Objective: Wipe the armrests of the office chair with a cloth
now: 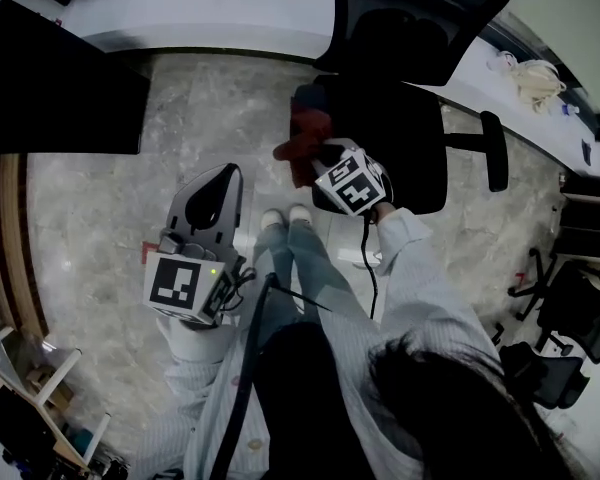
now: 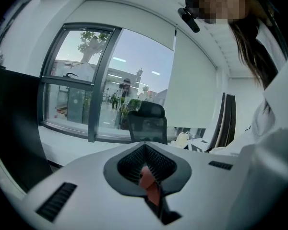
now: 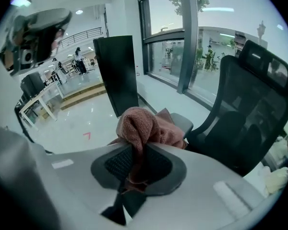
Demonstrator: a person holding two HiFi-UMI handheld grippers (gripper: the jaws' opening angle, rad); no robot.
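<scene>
A black mesh office chair (image 1: 405, 118) stands in front of me, also seen in the right gripper view (image 3: 249, 104) and far off in the left gripper view (image 2: 148, 123). My right gripper (image 1: 322, 160) (image 3: 139, 150) is shut on a reddish-brown cloth (image 1: 305, 133) (image 3: 139, 123). The bunched cloth rests on the chair's grey left armrest pad (image 3: 185, 122). The other armrest (image 1: 495, 150) is bare. My left gripper (image 1: 225, 180) (image 2: 146, 166) hangs over the floor left of the chair with its jaws shut. A small reddish bit shows in their slit; I cannot tell what it is.
A dark upright panel (image 1: 60, 78) (image 3: 117, 73) stands to the left. A white counter (image 1: 200, 13) runs along the window, with a pale bag (image 1: 535, 78) at its right end. More black chairs (image 1: 570, 318) are at the right. My white shoes (image 1: 285, 218) are near the chair.
</scene>
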